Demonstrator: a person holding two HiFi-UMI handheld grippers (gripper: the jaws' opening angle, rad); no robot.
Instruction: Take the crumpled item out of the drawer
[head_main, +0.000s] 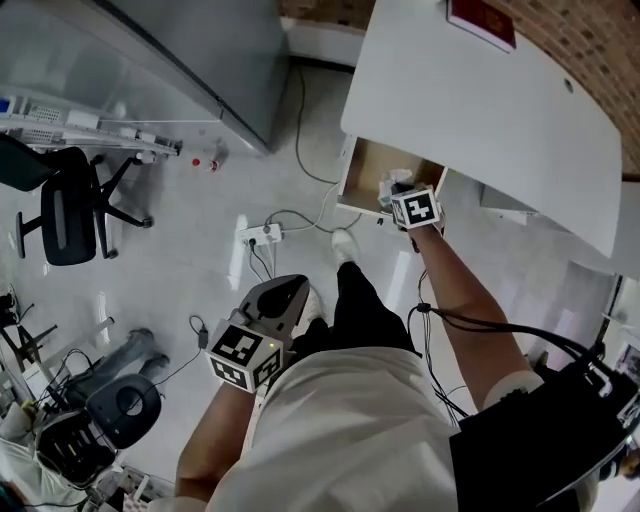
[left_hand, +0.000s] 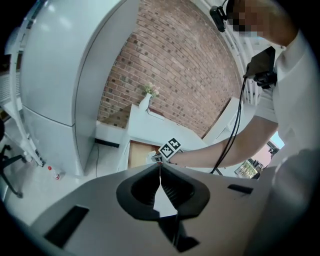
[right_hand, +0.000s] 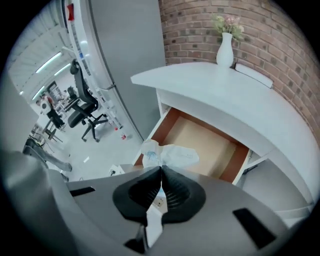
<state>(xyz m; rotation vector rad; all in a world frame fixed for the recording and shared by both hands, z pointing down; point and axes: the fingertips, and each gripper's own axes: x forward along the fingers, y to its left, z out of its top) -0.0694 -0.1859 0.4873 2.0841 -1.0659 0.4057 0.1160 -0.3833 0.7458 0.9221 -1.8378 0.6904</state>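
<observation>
The right gripper (right_hand: 161, 170) has its fingers clamped on a crumpled white paper wad (right_hand: 168, 154) at the front of the open brown-lined drawer (right_hand: 212, 145). The left gripper (left_hand: 160, 167) hangs well apart from it; its fingers are together, holding nothing.

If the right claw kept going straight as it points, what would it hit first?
The right claw, shut on the crumpled item, points into the open drawer; it would probably meet the drawer's wooden bottom first, though depth is unclear.

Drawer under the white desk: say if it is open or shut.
Open. The drawer sticks out from under the desk, its brown inside showing. The right tongs pinch the crumpled paper.
</observation>
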